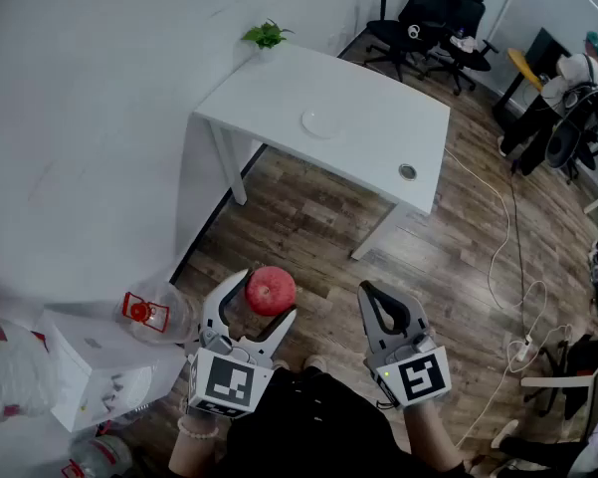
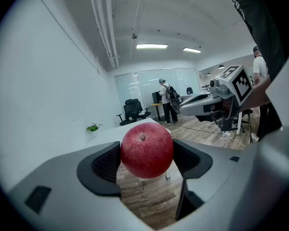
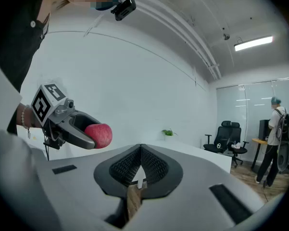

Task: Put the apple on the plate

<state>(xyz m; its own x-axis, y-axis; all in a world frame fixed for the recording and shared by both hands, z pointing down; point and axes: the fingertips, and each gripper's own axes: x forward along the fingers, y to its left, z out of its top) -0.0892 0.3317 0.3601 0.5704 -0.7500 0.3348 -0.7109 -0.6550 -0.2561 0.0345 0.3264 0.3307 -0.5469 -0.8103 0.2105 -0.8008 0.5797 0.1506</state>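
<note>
Clamping apple [image 1: 271, 290], left gripper [image 1: 265, 298] jaws wide; right gripper [image 1: 369, 290] jaws together, empty; plate [image 1: 321, 122] on table [image 1: 383, 127] well ahead.

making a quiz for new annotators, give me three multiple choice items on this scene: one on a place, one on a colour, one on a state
1. Where is the plate?
A. on the white table
B. on the floor
C. in a claw

2. What colour is the apple?
A. green
B. red
C. yellow

3. How is the right claw?
A. wide open
B. shut on the apple
C. shut, empty

Answers:
1 A: the head view shows it lying on the tabletop.
2 B: it looks red in all three views.
3 C: its jaws meet with nothing between them, and the left claw holds the apple.
</note>
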